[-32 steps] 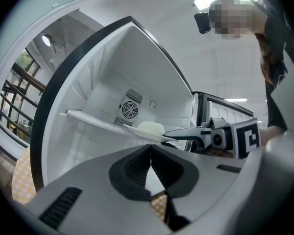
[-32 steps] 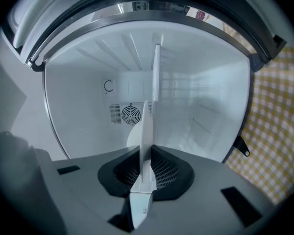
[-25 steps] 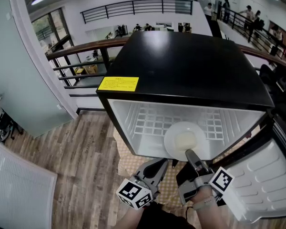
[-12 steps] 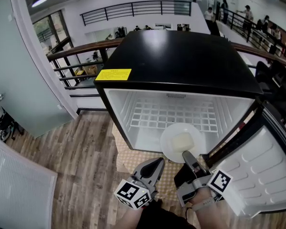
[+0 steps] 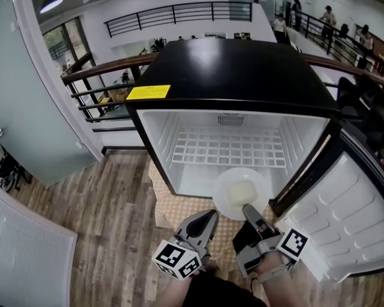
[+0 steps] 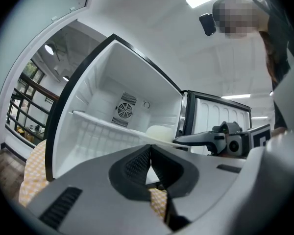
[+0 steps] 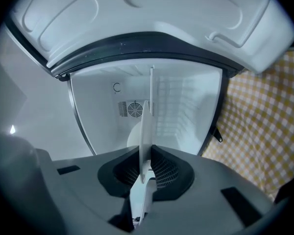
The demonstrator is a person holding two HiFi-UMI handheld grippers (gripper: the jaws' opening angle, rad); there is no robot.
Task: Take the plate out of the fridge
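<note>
1. The fridge (image 5: 237,69) is black on top and white inside. It stands open towards the person, with its door (image 5: 345,229) swung out to the right.
2. The plate (image 5: 240,194) is white and round and lies level at the near edge of the fridge mouth, right of centre. Its near part juts out past the front lip, and a pale lump (image 5: 244,189) lies on it. No view shows whether the plate rests on anything.
3. The right tongs (image 5: 249,210) are clamped on the plate's near rim. In the right gripper view the plate runs edge-on between the pads, and both pads press on it.
4. The left tongs (image 5: 209,217) sit just left of the plate, apart from it. Their pads are closed together with nothing between them.
5. A wire shelf (image 5: 230,149) spans the inside, farther in than the plate. A round fan grille (image 7: 134,109) shows on the back wall.
6. A yellow label (image 5: 148,92) sits at the near left corner of the fridge top.
7. A checked mat (image 5: 179,213) lies under the fridge on the wood floor (image 5: 109,222).
8. A railing (image 5: 96,66) runs behind the fridge, at the far left.
</note>
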